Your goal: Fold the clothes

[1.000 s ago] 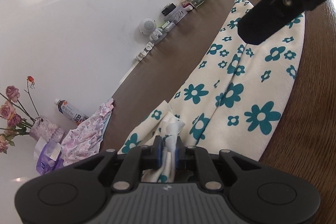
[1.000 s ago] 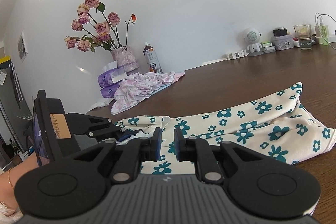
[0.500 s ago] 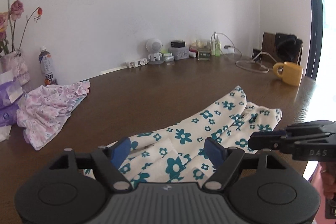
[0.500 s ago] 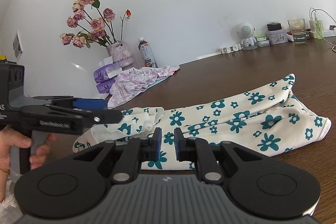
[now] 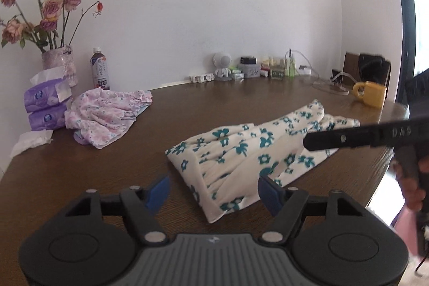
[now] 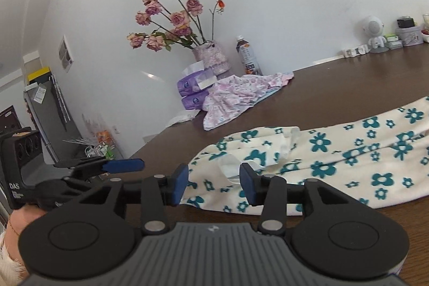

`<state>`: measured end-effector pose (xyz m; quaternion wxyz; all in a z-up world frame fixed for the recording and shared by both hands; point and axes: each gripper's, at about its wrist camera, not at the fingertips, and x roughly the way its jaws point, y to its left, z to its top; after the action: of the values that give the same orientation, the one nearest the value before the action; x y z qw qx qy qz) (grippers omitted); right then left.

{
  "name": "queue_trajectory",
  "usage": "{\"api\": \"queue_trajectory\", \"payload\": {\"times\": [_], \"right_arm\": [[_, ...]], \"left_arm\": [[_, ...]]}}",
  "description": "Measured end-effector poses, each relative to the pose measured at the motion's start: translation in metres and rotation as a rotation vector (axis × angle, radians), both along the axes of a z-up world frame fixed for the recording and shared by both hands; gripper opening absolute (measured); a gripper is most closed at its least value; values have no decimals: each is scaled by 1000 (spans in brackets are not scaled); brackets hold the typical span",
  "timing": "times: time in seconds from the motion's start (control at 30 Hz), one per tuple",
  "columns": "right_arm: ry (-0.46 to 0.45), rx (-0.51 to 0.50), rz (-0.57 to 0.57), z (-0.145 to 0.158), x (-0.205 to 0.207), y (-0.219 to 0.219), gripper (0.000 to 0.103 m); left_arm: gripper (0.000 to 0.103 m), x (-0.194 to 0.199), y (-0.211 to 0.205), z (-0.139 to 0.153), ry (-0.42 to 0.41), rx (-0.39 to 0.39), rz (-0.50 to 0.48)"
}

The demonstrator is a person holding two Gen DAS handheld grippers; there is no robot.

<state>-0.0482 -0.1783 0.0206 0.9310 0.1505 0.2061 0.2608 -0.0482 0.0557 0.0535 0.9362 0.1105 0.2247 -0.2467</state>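
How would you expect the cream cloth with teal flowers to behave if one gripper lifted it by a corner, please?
The cloth would probably droop: it lies in soft wrinkles and folds on the table. It looks thin, so likely light. The layers may slide apart, since nothing pins them.

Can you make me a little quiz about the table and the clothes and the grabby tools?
1. True or false: the left tool is clamped on the flowered cloth.
2. What colour is the mug near the table's far edge?
3. Which lies beside the tissue packs? A) pink flowery garment B) a shoe C) a book

Key: 1 false, its jaws are open and hold nothing; 2 yellow; 3 A.
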Motion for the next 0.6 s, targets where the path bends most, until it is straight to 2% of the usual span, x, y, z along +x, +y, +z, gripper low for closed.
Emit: {"api": "queue_trajectory", "payload": {"times": [0.07, 0.1, 0.13, 0.17, 0.2, 0.23, 0.3, 0.47, 0.6], "right_arm": [[26, -28, -15, -2, 8, 9, 46], [43, -35, -18, -3, 13, 12, 41], [59, -31, -16, -5, 18, 12, 21], [75, -29, -15, -8, 22, 12, 9], [82, -43, -24, -10, 25, 11, 3], [89, -58, -34, -12, 28, 10, 3], [107, -91, -61, -18, 33, 7, 3], [157, -115, -87, -34, 42, -2, 2], [165, -136, -87, -42, 43, 0, 2]], "left_arm": [[59, 5, -12, -9, -13, 65, -16], [54, 7, -18, -14, -19, 94, -23], [48, 11, -23, -17, -25, 120, -29], [44, 14, -29, -20, -31, 145, -35], [33, 17, -34, -23, -34, 167, -42], [24, 20, -39, -26, -32, 181, -48], [21, 23, -46, -29, -41, 210, -58], [20, 23, -57, -38, -50, 279, -71], [19, 28, -55, -44, -34, 281, -71]]}}
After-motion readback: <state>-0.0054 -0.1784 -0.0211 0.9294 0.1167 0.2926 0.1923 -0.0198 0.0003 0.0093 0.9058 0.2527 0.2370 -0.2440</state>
